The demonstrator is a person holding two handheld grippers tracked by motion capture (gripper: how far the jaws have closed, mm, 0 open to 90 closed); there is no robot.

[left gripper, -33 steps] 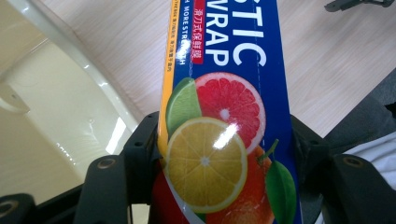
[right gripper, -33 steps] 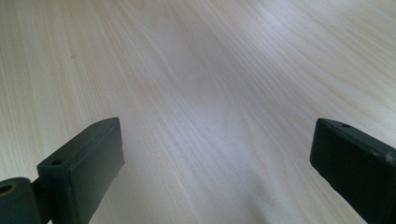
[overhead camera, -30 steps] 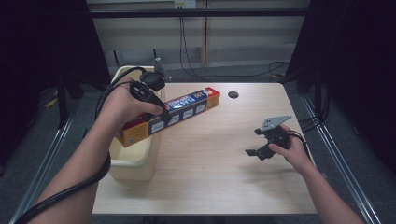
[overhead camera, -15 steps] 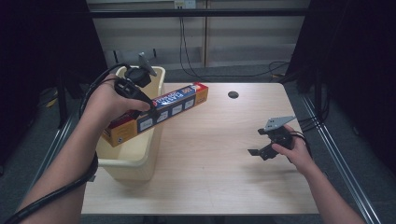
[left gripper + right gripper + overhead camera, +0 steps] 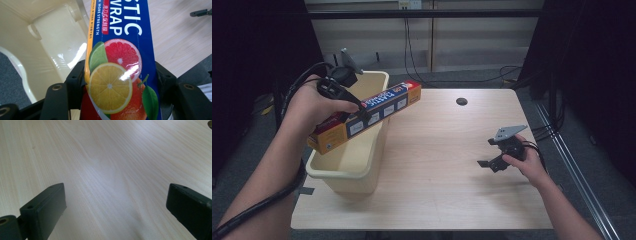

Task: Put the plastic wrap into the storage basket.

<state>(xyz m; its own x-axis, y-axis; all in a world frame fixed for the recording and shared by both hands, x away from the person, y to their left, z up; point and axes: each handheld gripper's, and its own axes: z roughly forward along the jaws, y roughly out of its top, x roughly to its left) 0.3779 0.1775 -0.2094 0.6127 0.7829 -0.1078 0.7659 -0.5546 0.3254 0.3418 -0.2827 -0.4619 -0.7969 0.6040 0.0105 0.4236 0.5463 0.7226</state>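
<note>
From above, high view: left gripper [image 5: 354, 107] clamps a long plastic-wrap box [image 5: 364, 116], held tilted in the air over the cream plastic bin [image 5: 362, 165] at the left edge of the wooden table [image 5: 437, 165]; right gripper [image 5: 487, 161] rests low over bare tabletop, well apart from the box. Left gripper view: both black jaws press the box's sides at the printed citrus slices [image 5: 115, 82], bin interior [image 5: 50, 45] behind. Right gripper view: jaws spread wide with nothing between them, pale wood grain [image 5: 112, 170] beneath
</note>
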